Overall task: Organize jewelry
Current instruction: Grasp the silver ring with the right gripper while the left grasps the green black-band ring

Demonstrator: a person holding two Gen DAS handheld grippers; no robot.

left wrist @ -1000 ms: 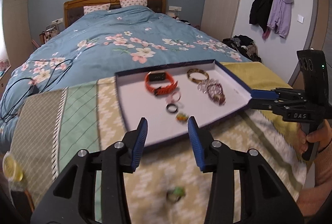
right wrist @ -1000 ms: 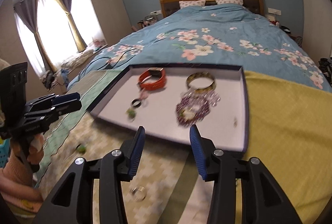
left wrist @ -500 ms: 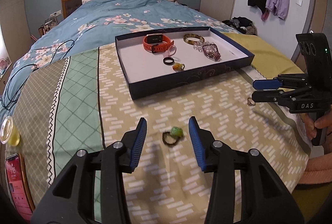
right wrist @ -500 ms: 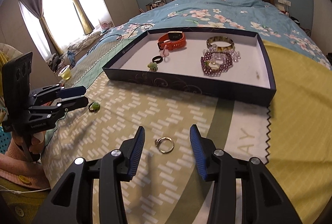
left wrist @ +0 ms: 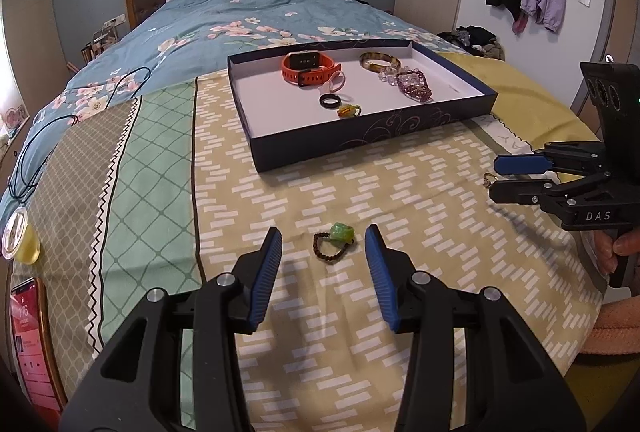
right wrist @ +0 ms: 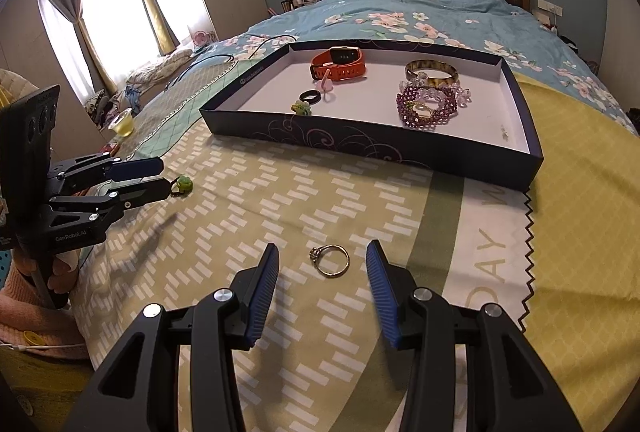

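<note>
Left wrist: "DAS" on right claw [left wrist: 496,175]

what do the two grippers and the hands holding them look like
Both are black, angular frames with silver screws and ribbed blue pads. The left hand-held gripper reads "GenRobot.AI", the right hand-held gripper reads "DAS". Each has a black block with three round holes. Pink sleeve at the wrist.

Orange watch [left wrist: 307,69], navy tray [left wrist: 372,139]
</note>
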